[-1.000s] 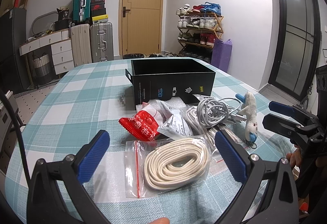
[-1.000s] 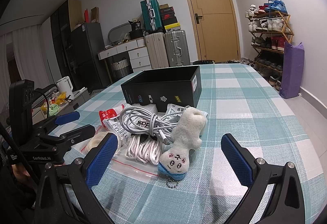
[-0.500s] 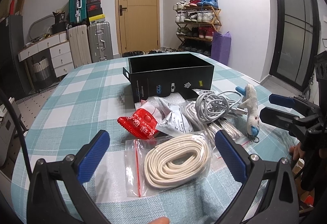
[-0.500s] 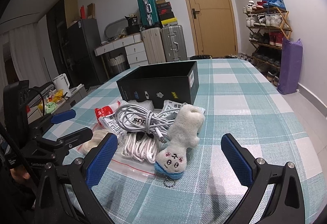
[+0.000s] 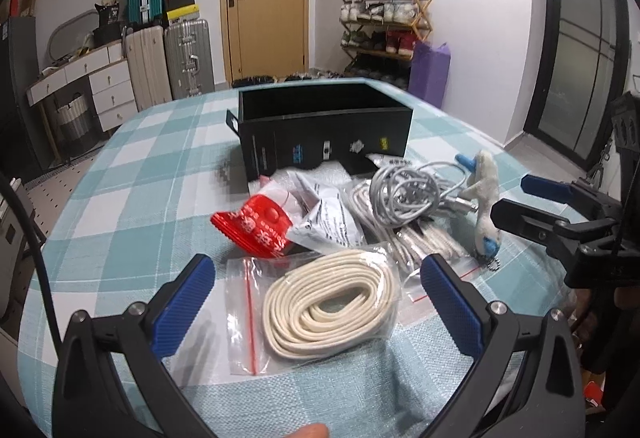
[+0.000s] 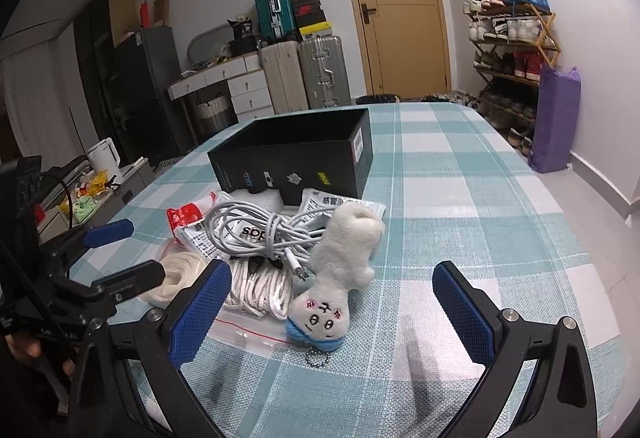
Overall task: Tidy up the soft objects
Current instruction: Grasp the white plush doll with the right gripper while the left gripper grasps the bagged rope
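Your left gripper (image 5: 318,288) is spread wide and holds nothing; its ribbed blue pads (image 5: 182,304) stand to either side of a clear zip bag (image 5: 308,308) lying flat on the table. Inside the bag sits a flat oval coil of cream cord (image 5: 330,304), smooth and matte under glossy, wrinkled plastic with a red seal strip.

Your right gripper (image 6: 330,302) is likewise wide apart and empty, its textured blue pads (image 6: 464,312) hovering low over the cloth. Between them, closer to the left pad, lies a small plush toy (image 6: 340,274): fuzzy off-white pile, a rounded body, an embroidered face toward you, a blue knitted edge and a beaded metal chain at its head.

The soft things form one heap on the teal-and-white checked tablecloth (image 6: 460,206), a woven fabric. The plush leans against a loose tangle of white cable (image 6: 260,234), round and slick, piled on crinkled white printed pouches (image 5: 328,222). Beneath the cable lies a bundle of braided white rope (image 6: 260,288) on another clear bag. A red pleated packet (image 5: 256,226) with white lettering sits at the heap's left side.

Just behind the heap stands an open black box (image 5: 324,134), rectangular, with stiff matte walls; you cannot see its floor.
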Available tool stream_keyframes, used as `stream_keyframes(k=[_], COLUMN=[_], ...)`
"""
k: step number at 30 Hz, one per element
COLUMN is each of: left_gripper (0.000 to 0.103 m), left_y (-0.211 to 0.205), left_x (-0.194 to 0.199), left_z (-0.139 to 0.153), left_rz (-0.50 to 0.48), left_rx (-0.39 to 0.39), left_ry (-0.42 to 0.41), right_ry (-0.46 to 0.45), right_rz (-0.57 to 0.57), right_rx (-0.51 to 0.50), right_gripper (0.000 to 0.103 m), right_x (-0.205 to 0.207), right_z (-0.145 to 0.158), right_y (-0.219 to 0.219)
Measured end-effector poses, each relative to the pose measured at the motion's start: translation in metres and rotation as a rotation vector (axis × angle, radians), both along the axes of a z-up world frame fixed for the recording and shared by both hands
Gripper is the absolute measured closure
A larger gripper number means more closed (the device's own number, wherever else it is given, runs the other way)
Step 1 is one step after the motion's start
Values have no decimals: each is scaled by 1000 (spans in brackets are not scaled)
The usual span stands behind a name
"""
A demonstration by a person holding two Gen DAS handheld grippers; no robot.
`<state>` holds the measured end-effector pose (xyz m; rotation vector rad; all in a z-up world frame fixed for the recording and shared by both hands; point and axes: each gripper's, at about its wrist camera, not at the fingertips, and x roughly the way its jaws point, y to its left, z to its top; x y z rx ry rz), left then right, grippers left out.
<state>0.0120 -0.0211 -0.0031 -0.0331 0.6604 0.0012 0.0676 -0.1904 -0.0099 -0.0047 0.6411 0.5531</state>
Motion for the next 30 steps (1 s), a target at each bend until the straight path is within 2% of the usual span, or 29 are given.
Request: stream_keyframes(k=[6, 9, 11, 13, 18, 21, 23, 26, 30], left_gripper=[0, 0, 0, 0, 0, 2, 6, 12, 29], left_y=[-5, -4, -3, -1, 6, 7, 6, 5, 4], left_x=[12, 14, 15, 17, 21, 23, 23, 22, 18], left_z=[-10, -11, -13, -15, -21, -23, -24, -25, -22], left_rz=[9, 3, 15, 20, 32, 18, 7, -16, -31], left_rx=[3, -13, -3, -10, -46, -66, -75, -74, -85], left_ry=[63, 78, 88, 100, 132, 144, 150, 156, 140], right_ry=[37, 55, 60, 66, 76, 78, 76, 68, 55], right_rz=[-15, -11, -14, -8, 7, 32, 34, 38, 41], right_rx=[-16, -21, -24, -19, -17, -27, -23, -25, -18], right_gripper=[1, 16, 19, 29, 42, 46, 47, 58, 65], right_x=[9, 13, 16, 17, 19, 17, 16, 13, 10], right_z=[-7, -9, -11, -12, -14, -15, -15, -13, -12], right_y=[3, 6, 8, 8, 10, 11, 11, 11, 9])
